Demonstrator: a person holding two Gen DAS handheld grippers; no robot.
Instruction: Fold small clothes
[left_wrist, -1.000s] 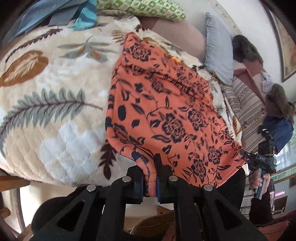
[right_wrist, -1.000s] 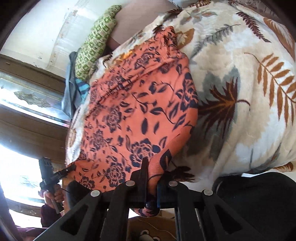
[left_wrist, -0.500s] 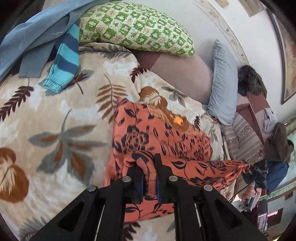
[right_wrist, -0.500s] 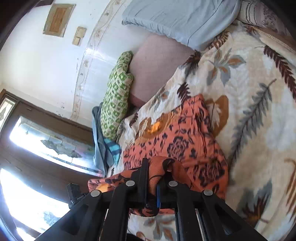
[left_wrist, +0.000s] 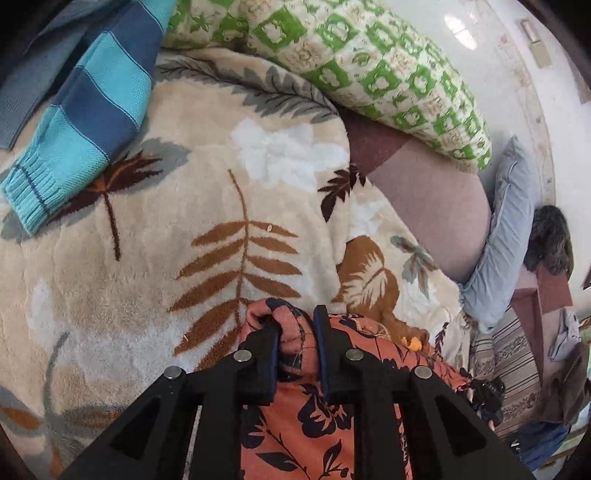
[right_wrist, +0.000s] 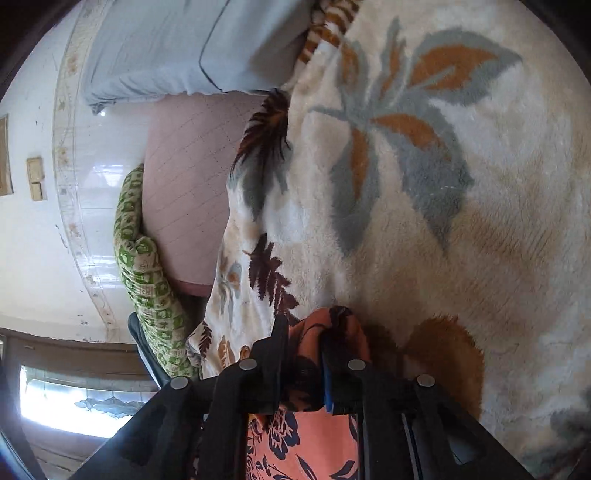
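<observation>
Leaf-print blanket (left_wrist: 155, 280) lies ahead of me while both grippers, left gripper (left_wrist: 295, 332) and right gripper (right_wrist: 304, 339), have jaws pinching the orange floral garment (left_wrist: 317, 417), which trails back beneath them toward me.

Both the left gripper (left_wrist: 297, 325) and right gripper (right_wrist: 304, 334) now carry the orange cloth's (left_wrist: 321, 424) near edge forward over the blanket (left_wrist: 207, 206), folding it toward the pillows.

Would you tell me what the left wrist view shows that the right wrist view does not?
Only the left wrist view shows the blue striped sleeve and the left gripper pinching cloth. Only the right wrist view shows the window, the wall switch and the right gripper. Both show the orange floral garment, leaf-print blanket, green pillow and grey pillow.
</observation>
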